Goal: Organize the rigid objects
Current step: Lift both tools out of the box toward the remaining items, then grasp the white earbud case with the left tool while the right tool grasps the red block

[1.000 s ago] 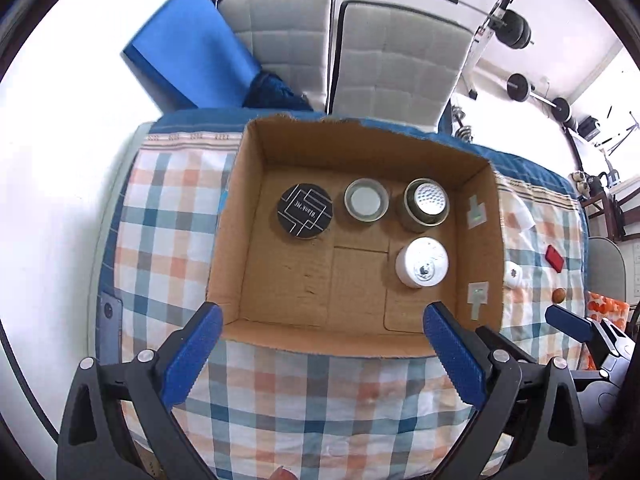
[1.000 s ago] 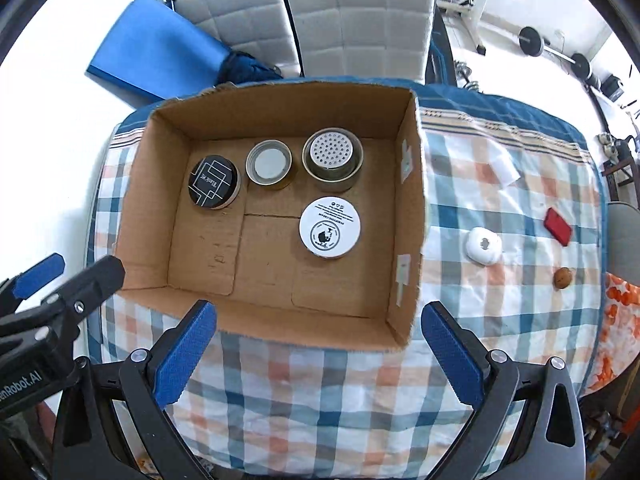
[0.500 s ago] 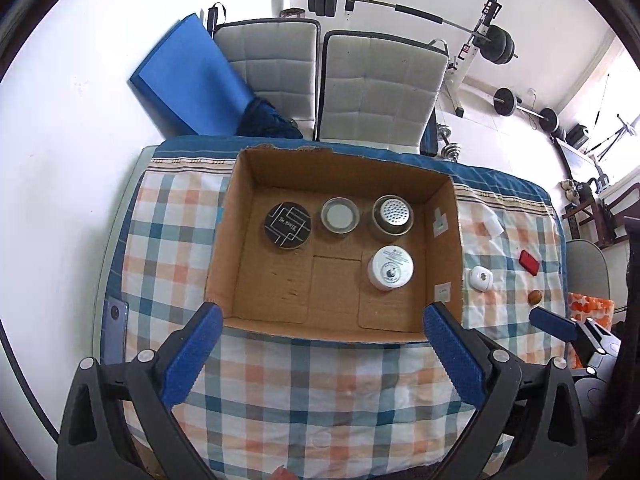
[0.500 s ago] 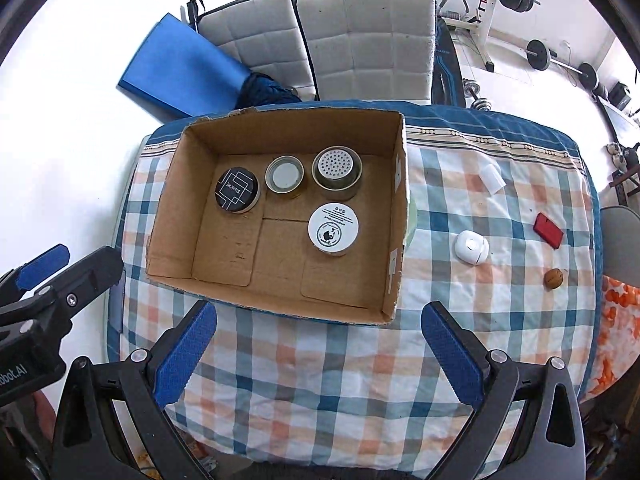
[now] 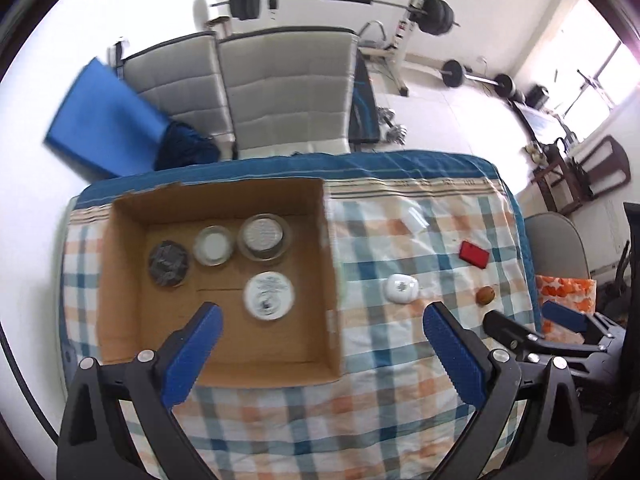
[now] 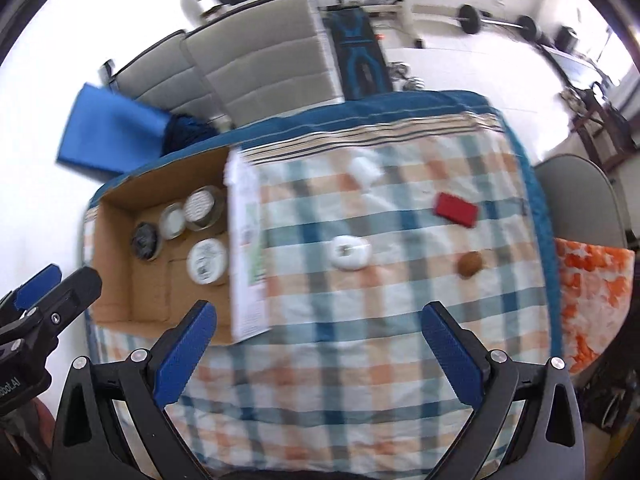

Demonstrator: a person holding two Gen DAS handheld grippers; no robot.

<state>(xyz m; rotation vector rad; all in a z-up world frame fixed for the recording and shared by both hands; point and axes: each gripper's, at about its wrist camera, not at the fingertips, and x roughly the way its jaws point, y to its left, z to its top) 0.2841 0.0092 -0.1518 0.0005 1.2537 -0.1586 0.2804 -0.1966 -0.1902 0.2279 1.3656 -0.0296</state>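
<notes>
A cardboard box on the checked tablecloth holds several round tins, among them a white one and a black one. To its right on the cloth lie a white round case, a red flat block, a brown nut-like ball and a small white piece. My left gripper is open and empty above the box's near right corner. My right gripper is open and empty above the cloth, nearer than the white case.
Two grey padded chairs and a blue mat stand behind the table. Barbells lie on the floor beyond. A grey chair with an orange patterned cloth is at the table's right edge.
Both grippers have risen and swung to the right, so the box now sits further left in both views and the loose items on the cloth are more central. Both stay open.
</notes>
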